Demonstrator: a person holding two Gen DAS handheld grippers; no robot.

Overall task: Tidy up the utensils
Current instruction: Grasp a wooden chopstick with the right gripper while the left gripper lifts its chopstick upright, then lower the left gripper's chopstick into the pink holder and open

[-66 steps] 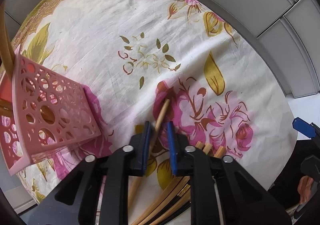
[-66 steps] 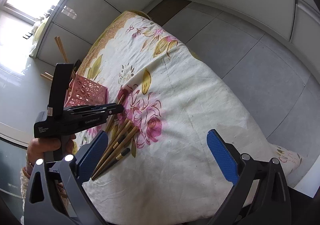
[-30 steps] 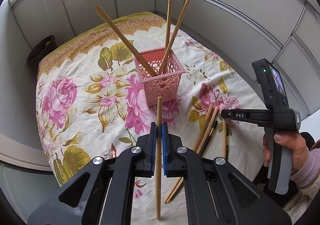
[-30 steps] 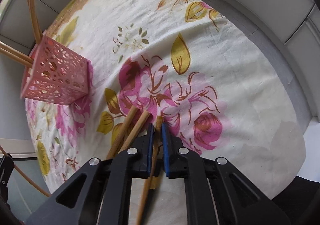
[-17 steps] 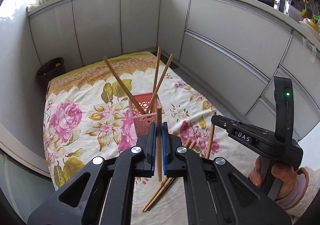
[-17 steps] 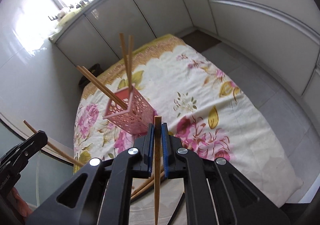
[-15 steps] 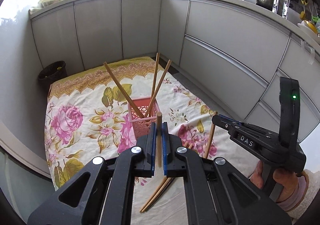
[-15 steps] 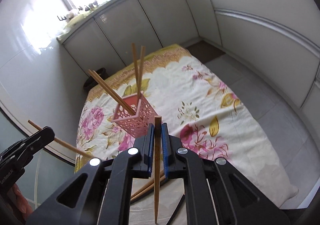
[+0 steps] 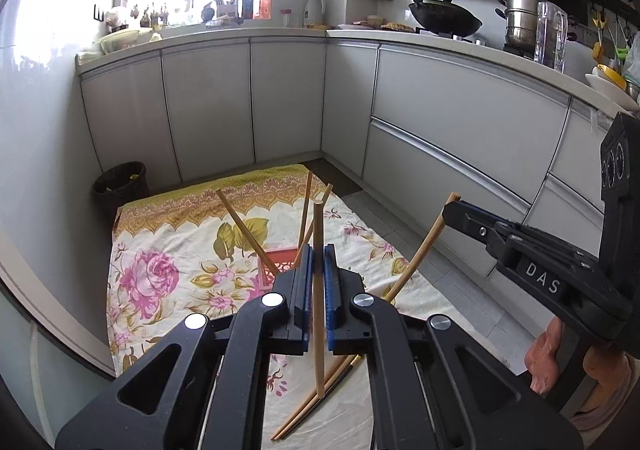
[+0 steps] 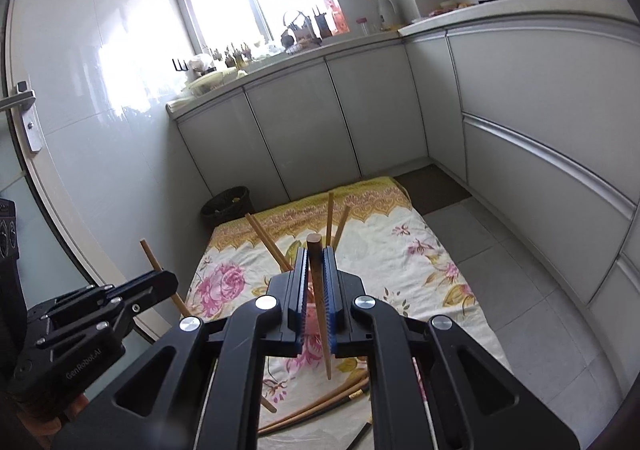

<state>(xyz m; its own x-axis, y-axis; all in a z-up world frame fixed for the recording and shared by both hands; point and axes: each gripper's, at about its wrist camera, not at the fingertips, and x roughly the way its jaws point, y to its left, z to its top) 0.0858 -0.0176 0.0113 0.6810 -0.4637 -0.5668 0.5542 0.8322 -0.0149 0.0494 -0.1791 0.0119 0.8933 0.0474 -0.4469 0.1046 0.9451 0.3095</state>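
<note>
Above a floral cloth (image 9: 168, 246) spread on the kitchen floor, both grippers are held high, each one clamping a single wooden chopstick. Left gripper (image 9: 316, 274): the blue-padded jaws are pressed narrow onto a light wooden chopstick (image 9: 317, 302), which stands nearly upright between them, with its blunt end above the fingertips and its lower end hanging free over the cloth. Right gripper (image 10: 315, 278): the jaws are likewise drawn narrow onto a darker wooden chopstick (image 10: 320, 310), held close to vertical with its round end just above the fingertips. In the left wrist view the right gripper appears at the right edge, its chopstick slanting down toward the cloth. In the right wrist view the left gripper appears at the lower left with its own chopstick angled up and away. A pink perforated holder (image 9: 276, 262) stands on the cloth directly beyond the left gripper's jaws and is partly hidden by them. Three chopsticks (image 9: 246, 232) lean out of the holder at different angles. Further loose chopsticks (image 9: 308, 406) lie on the cloth below the grippers, grouped together. A dark waste bin (image 9: 120, 186) stands at the far corner of the cloth, against the grey cabinets (image 9: 208, 110).
</note>
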